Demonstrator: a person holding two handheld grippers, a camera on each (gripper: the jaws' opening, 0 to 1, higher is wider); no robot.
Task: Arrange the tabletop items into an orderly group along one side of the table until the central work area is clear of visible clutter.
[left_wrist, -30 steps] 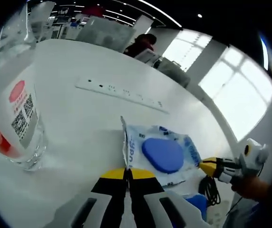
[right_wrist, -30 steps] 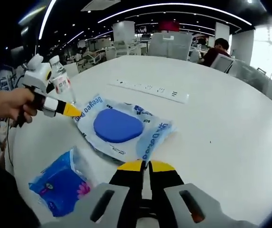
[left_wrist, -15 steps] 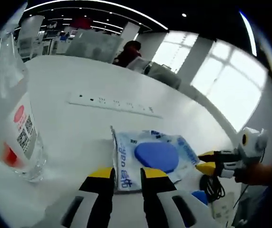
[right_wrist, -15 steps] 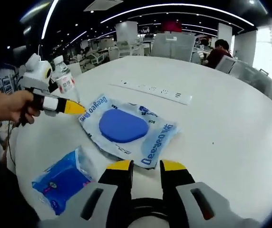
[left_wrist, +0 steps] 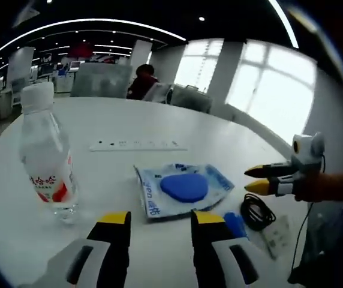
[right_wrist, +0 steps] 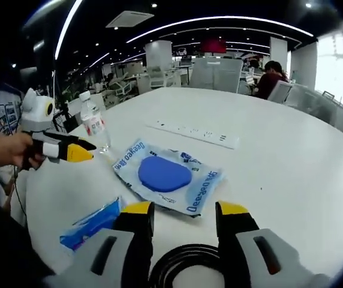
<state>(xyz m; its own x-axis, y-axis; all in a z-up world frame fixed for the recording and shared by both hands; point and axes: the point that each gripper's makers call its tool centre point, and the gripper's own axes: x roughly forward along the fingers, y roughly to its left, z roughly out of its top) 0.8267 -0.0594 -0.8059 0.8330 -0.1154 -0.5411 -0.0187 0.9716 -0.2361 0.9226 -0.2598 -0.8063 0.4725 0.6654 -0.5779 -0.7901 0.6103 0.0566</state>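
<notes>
Both the left gripper (left_wrist: 153, 219) and the right gripper (right_wrist: 177, 210) have their jaws spread, holding nothing. The wet-wipes pack (left_wrist: 180, 189) lies flat mid-worktop (right_wrist: 291, 162), at 12 o'clock from each. A water bottle (left_wrist: 45, 156) stands upright at the left gripper's 10 o'clock.

A long white power strip (left_wrist: 138, 144) (right_wrist: 193, 132) lies flat on the round white table (left_wrist: 219, 135) (right_wrist: 291, 156), its sockets in a single row. Beyond the far edge of the table from the strip sits a person in a dark red top (left_wrist: 139, 83) (right_wrist: 270, 71), with pale grey chairs (left_wrist: 190, 98) (right_wrist: 212, 73) just beside. Tall bright windows (left_wrist: 267, 90) stand behind the chairs. Curved ceiling light strips (right_wrist: 219, 21) (left_wrist: 87, 24) run overhead. Further back from the strip, desks and office chairs (right_wrist: 120, 84) crowd the open room, too small to tell apart.
</notes>
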